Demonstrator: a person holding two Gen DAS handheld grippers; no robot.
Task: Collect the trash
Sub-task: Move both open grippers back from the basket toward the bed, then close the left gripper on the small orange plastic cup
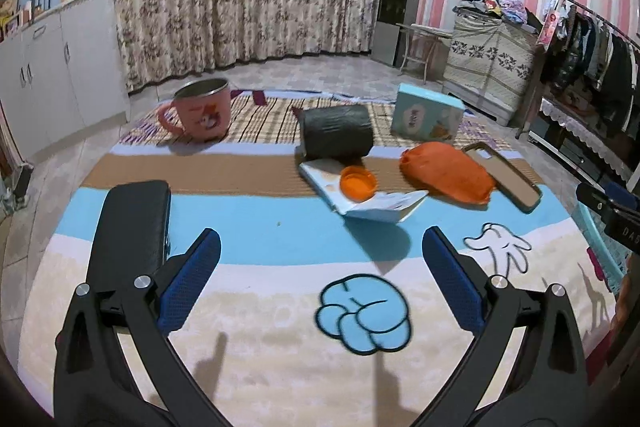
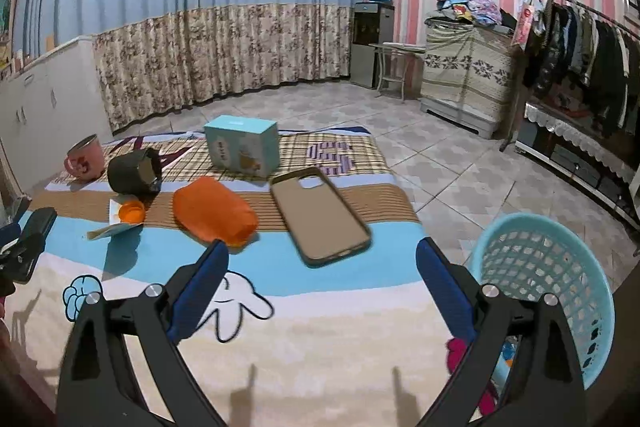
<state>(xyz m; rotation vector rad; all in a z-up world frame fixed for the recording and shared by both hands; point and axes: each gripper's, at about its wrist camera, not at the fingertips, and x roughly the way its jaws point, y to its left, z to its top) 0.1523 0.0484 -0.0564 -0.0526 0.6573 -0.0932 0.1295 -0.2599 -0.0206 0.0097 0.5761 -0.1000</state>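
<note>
On the patterned blanket lie an orange bottle cap [image 1: 357, 183] on a crumpled white paper wrapper [image 1: 372, 201], an orange crumpled bag [image 1: 446, 173] and a grey roll [image 1: 336, 133]. They also show in the right wrist view: the cap [image 2: 131, 212], the orange bag [image 2: 214, 211], the roll [image 2: 134, 171]. My left gripper [image 1: 320, 247] is open and empty, a little short of the wrapper. My right gripper [image 2: 322, 259] is open and empty, over the near end of a phone case [image 2: 320, 213]. A light blue mesh basket [image 2: 548, 279] stands right of the blanket.
A pink mug [image 1: 202, 115], a teal box [image 1: 428, 119] and a black case [image 1: 132, 223] also sit on the blanket [image 1: 280, 327]. Tiled floor, white cabinets, curtains and a clothes rack [image 2: 580, 39] surround it.
</note>
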